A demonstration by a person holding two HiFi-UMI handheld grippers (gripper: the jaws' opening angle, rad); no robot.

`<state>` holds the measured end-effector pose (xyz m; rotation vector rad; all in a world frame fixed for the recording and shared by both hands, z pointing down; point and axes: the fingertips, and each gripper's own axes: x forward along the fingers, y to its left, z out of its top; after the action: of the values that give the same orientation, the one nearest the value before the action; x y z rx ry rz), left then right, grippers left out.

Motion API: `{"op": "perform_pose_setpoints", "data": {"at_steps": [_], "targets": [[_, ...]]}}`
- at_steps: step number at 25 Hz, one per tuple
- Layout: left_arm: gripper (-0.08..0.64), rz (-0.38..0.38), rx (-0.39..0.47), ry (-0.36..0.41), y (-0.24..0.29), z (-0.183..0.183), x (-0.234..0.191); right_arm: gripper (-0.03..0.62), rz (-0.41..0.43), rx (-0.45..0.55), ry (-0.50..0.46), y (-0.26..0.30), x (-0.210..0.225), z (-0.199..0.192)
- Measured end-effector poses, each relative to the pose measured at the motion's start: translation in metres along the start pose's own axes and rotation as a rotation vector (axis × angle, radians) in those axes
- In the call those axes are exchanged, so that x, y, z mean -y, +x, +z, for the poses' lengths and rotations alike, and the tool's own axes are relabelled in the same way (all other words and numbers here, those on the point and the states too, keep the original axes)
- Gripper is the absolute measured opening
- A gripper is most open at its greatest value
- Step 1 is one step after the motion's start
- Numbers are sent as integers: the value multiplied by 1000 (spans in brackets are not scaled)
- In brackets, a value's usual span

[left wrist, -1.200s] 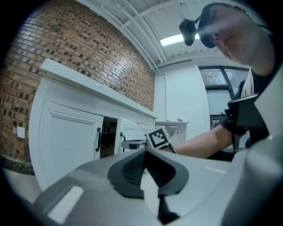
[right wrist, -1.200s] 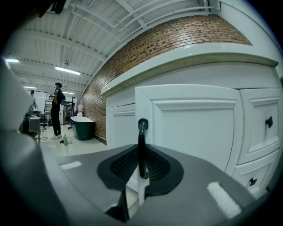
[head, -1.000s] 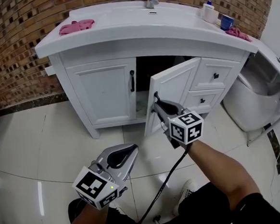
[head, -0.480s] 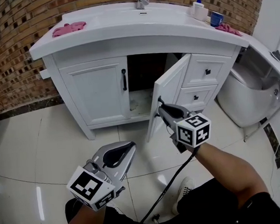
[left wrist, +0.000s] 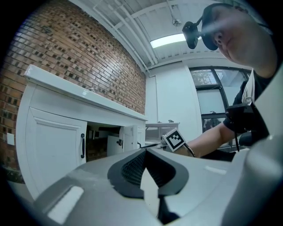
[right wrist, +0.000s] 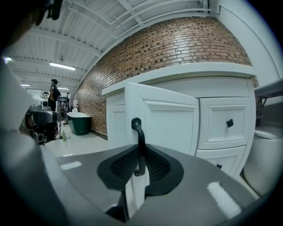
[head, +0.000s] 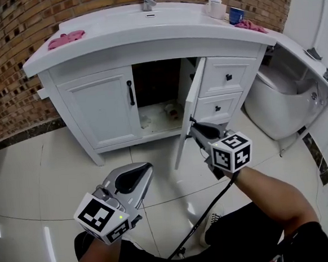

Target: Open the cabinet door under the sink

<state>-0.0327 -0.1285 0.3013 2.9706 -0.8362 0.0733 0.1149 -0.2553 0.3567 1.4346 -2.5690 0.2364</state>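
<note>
The white vanity cabinet [head: 103, 107] under the sink has its left door closed, with a black bar handle [head: 130, 93]. Its right door [head: 190, 106] stands swung out, nearly edge-on to me, and shows the dark inside. My right gripper [head: 193, 123] is shut on that door's black handle. In the right gripper view the thin bar [right wrist: 139, 132] runs upright between the pads of the right gripper [right wrist: 140, 161], in front of the door panel [right wrist: 170, 126]. My left gripper [head: 133, 181] hangs low over the floor, shut with nothing in it; in its own view the left gripper [left wrist: 146, 152] faces the cabinet [left wrist: 51, 143].
Two drawers [head: 226, 77] sit right of the open door. A white tub-like fixture [head: 278, 104] stands at the right. On the countertop lie a pink cloth [head: 62, 38], a bottle [head: 215, 6] and a blue cup [head: 235, 14]. Small items [head: 171, 110] lie inside the cabinet. Brick wall behind.
The right gripper has drawn the right door farther out, from partly ajar to nearly edge-on, so more of the cabinet's inside shows. The left gripper has hardly moved.
</note>
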Motion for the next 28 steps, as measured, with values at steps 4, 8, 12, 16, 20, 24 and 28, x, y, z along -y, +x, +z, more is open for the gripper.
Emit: {"op": "perform_pose_setpoints", "data": {"at_steps": [4, 8, 12, 16, 20, 24, 28], "targets": [[6, -12, -5, 9, 9, -1, 6, 46, -27, -18, 2, -20, 16, -5], [6, -12, -11, 11, 15, -3, 11, 41, -74, -17, 13, -44, 39, -11], [6, -13, 7, -33, 22, 1, 14, 35, -155, 7, 50, -66, 66, -15], [6, -35, 6, -35, 36, 1, 23, 31, -224, 36, 77, -80, 88, -17], [6, -64, -17, -30, 50, -6, 35, 26, -280, 53, 82, -92, 111, -20], [6, -71, -24, -31, 55, -7, 39, 26, -322, 85, 60, -101, 128, -21], [6, -69, -31, -31, 62, -9, 39, 27, -305, 109, 56, -103, 131, -21]]}}
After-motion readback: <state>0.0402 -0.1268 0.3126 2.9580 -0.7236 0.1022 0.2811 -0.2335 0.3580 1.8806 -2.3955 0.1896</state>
